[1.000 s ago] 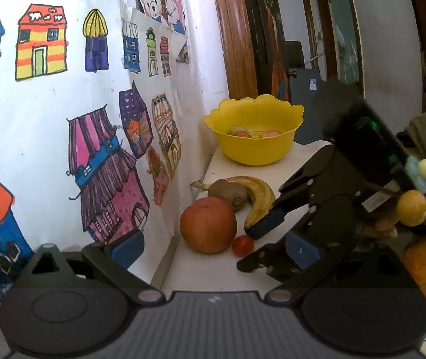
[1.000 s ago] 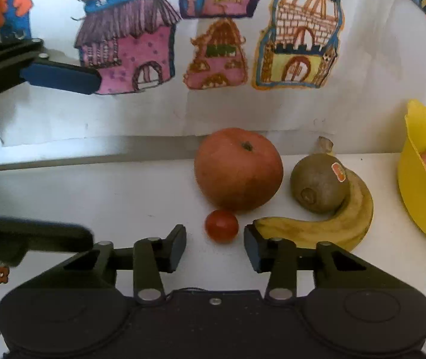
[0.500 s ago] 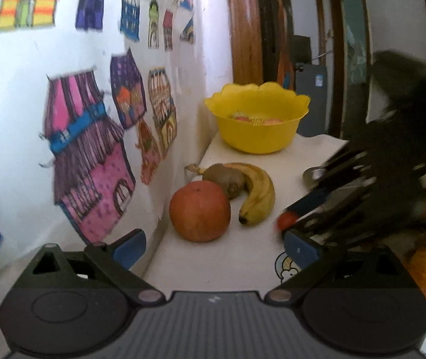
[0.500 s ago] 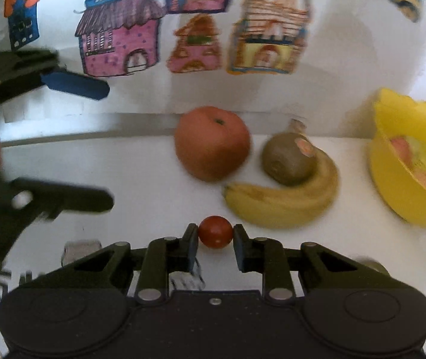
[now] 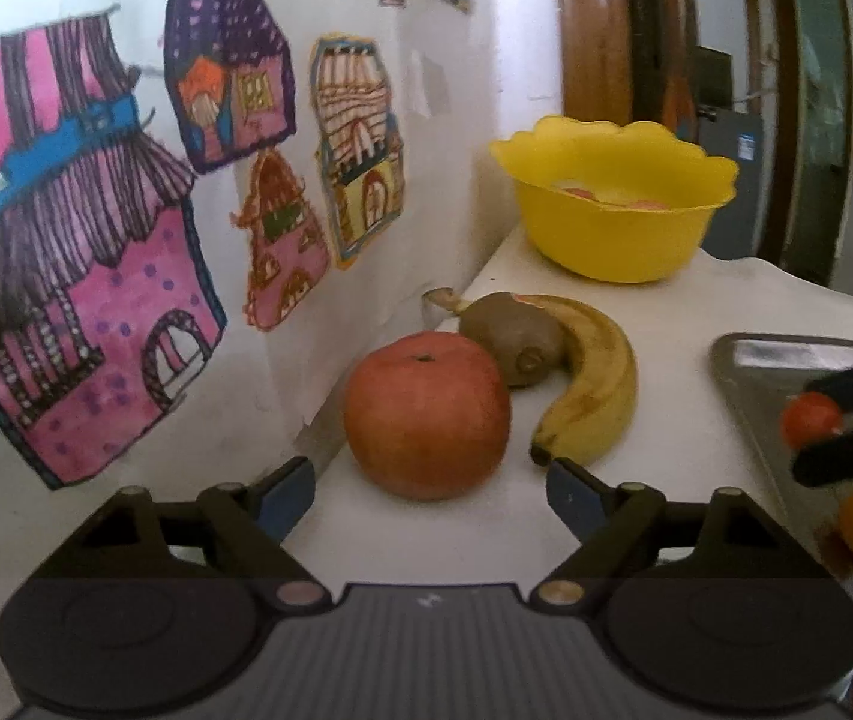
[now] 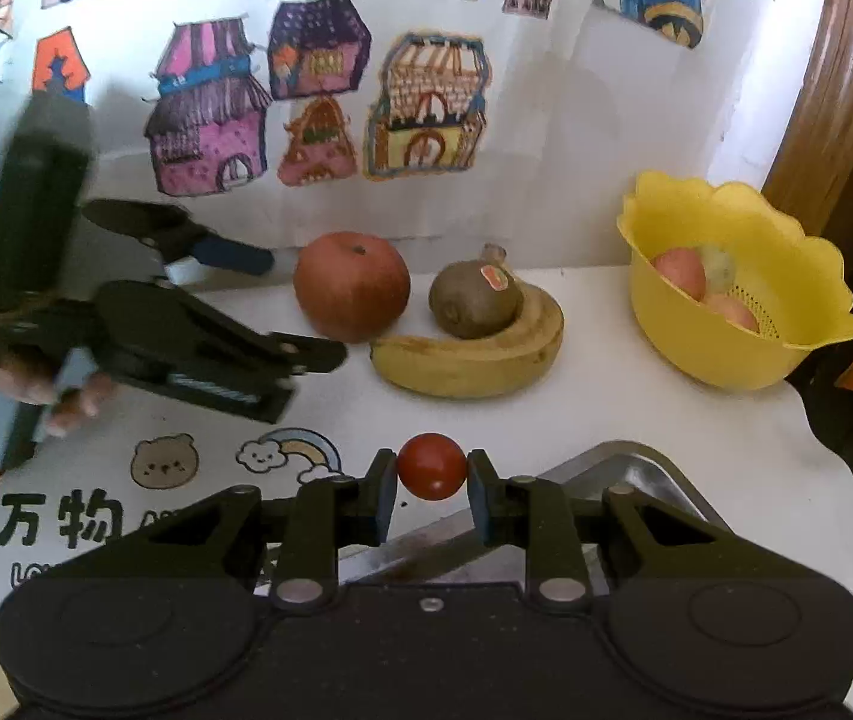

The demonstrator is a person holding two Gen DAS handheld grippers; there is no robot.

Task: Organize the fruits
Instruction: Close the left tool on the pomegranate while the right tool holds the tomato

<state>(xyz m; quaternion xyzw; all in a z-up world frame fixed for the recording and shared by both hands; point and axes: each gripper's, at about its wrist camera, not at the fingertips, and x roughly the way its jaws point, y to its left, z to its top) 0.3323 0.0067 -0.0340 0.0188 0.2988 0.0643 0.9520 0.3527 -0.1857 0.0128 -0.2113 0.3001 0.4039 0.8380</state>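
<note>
Cherry tomato, small and red, was pinched between the two fingertips of the right gripper, lifted clear of the white table and poised above the near corner of a metal tray; in the left wrist view the same tomato appeared at 3 o'clock, blurred, over the tray's grey surface. The left gripper stood with its blue-padded fingers spread wide and nothing between them, the large red-orange apple lying just beyond the gap at 12 o'clock. In the right wrist view this left gripper entered from 9 o'clock, gripped by a person's hand, its fingers flanking the apple's near side; contact could not be determined. Behind the apple, toward 1 o'clock, a brown kiwi bearing a small sticker rested in the inner curve of a yellow banana, touching it. Farther back, at the table's far end, a scalloped yellow bowl held several pale red fruits. Printed cartoon figures and characters marked the table's near left area. Coloured drawings of houses covered the white wall alongside the table.
</note>
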